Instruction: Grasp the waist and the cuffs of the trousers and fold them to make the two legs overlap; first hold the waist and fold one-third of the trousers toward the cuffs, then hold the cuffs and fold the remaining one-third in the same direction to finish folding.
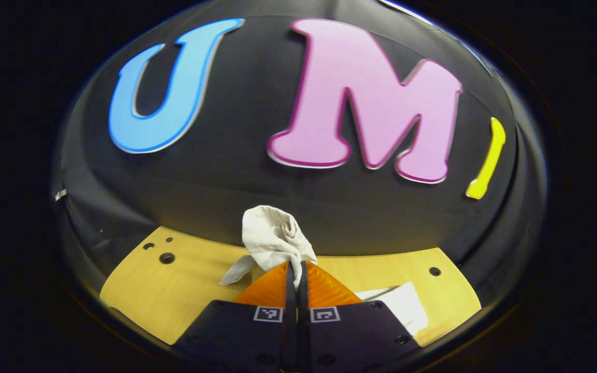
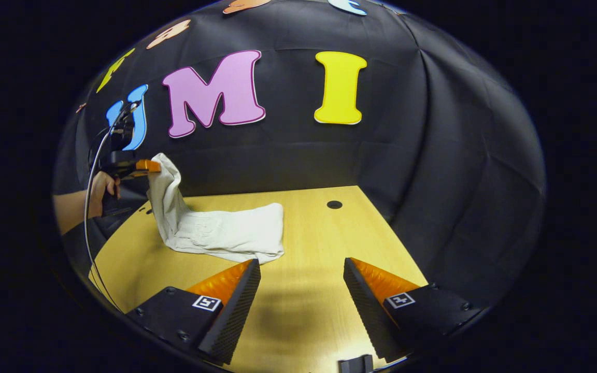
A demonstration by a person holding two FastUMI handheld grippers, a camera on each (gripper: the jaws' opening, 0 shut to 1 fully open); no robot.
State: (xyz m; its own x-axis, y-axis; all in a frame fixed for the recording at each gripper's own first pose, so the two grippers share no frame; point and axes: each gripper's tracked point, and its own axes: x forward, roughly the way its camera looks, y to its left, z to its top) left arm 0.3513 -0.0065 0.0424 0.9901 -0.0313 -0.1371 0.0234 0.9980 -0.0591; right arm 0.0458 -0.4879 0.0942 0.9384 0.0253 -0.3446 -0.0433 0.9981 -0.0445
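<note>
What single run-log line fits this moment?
left gripper: shut on trousers, lifting one end | right gripper: open, empty | table: trousers partly resting

Trousers (image 2: 215, 230) are recorded as off-white, plain, with a faint embossed patch. Table (image 2: 309, 248) is noted as pale yellow wood-grain, dotted with dark holes.

Recording booth, lab-style setup: black cloth wall (image 2: 433, 155) draped all round, light wooden tabletop (image 2: 303, 248) with drilled holes (image 2: 334, 204), cabled handheld gripper rig (image 2: 122, 166) with printed square markers (image 2: 206, 303).
</note>
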